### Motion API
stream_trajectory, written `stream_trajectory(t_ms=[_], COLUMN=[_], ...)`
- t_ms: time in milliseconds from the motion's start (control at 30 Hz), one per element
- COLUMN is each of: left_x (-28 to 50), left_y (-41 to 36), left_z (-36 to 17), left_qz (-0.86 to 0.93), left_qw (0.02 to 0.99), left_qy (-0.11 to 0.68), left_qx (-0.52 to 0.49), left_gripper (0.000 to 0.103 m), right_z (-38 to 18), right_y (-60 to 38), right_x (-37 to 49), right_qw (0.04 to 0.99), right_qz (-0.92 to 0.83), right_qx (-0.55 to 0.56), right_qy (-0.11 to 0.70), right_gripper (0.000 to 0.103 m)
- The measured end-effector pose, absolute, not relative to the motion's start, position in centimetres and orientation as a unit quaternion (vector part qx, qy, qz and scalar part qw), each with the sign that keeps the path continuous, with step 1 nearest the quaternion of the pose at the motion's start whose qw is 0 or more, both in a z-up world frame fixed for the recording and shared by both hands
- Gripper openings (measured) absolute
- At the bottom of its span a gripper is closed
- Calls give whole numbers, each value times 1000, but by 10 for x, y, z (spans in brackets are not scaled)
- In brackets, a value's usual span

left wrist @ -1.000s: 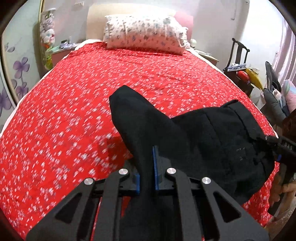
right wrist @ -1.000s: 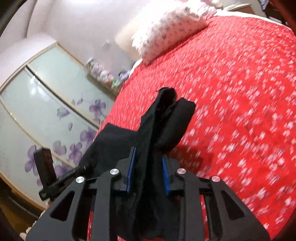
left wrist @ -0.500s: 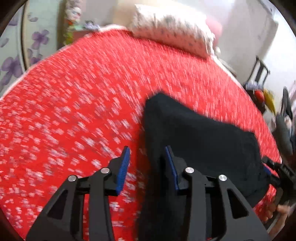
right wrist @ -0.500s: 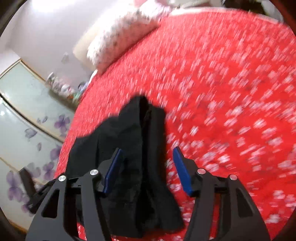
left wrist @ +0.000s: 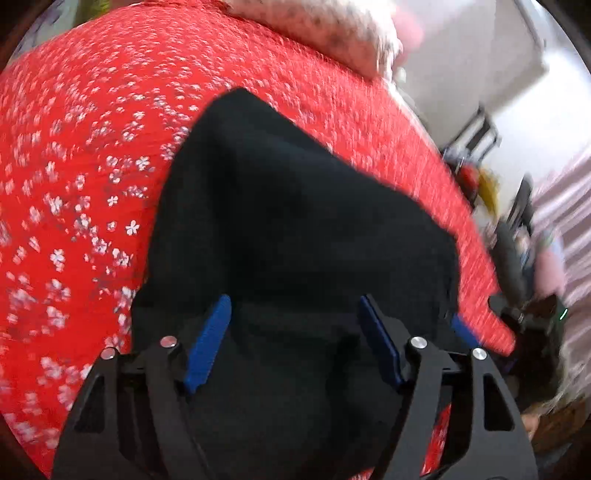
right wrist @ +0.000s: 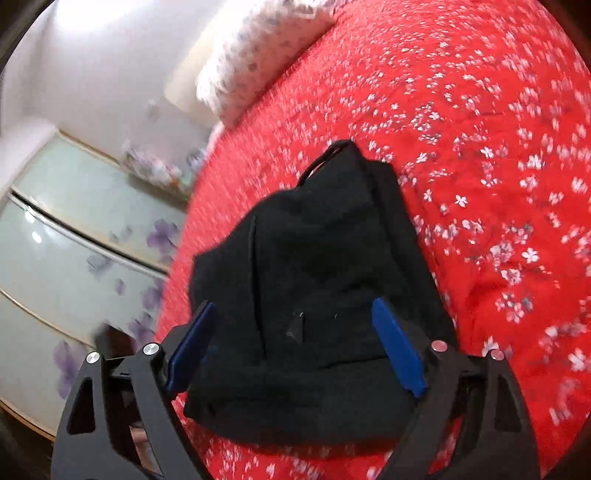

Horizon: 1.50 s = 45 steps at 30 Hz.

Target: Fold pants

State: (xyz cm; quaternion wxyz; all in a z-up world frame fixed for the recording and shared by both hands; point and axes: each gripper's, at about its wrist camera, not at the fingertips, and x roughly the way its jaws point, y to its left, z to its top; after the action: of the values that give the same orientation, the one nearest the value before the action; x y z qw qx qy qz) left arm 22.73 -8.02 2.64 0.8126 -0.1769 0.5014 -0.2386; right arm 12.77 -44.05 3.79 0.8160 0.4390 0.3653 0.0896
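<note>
With the black pants [right wrist: 314,280] lying folded on the red bedspread [right wrist: 480,110], left gripper [left wrist: 295,332] and right gripper [right wrist: 295,332] fingers stand wide, holding nothing.

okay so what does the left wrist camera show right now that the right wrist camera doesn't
Only the left wrist view shows the cluttered corner beside the bed with a black rack, and part of the right tongs at the pants' far edge. Only the right wrist view shows the wardrobe doors with purple flowers. Both show the black pants lying bunched on the red bedspread, the pillow, and open tongs with blue pads; the left tongs are spread over the fabric.
</note>
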Motion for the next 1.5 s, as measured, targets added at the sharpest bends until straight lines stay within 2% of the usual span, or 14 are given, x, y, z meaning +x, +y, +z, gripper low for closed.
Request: stream_trajectory(t_ms=[100,167,267,300,333,433,533,733,933,1500], left_x=[227,217,182,158,140,88,54,25,9,-2], left_y=[-79,-82,-79,-76,-72,-69,-66,-52,-45,-47], left_z=[28,41,64,75,84,99,99,81,66,64], left_qz=[-233,-221,-216,-212,-207,-191,-151,-151,-128,-95], left_qw=[817,832,870,892,908,938,951,937,933,932], left_qy=[497,492,439,397,365,288,265,316,338,348], left_qx=[-176,-132,-64,-37,-21,26,60,13,3,19], left_gripper=[70,71,87,98,101,101,101,101,101,101], right_z=[41,51,80,86,93,101,97,90,93,99], right_y=[-437,-438,-431,-426,-419,-395,-368,-316,-285,-252], right_x=[126,120,93,84,74,42,13,-28,-39,-60], right_qw=[821,822,858,870,883,908,920,946,956,962], right_qz=[86,79,56,48,39,1,-42,-86,-76,-116], right_qx=[432,431,380,362,340,283,235,136,82,13], right_qy=[363,364,340,331,320,308,310,283,272,247], right_gripper=[87,87,91,95,100,102,102,102,102,102])
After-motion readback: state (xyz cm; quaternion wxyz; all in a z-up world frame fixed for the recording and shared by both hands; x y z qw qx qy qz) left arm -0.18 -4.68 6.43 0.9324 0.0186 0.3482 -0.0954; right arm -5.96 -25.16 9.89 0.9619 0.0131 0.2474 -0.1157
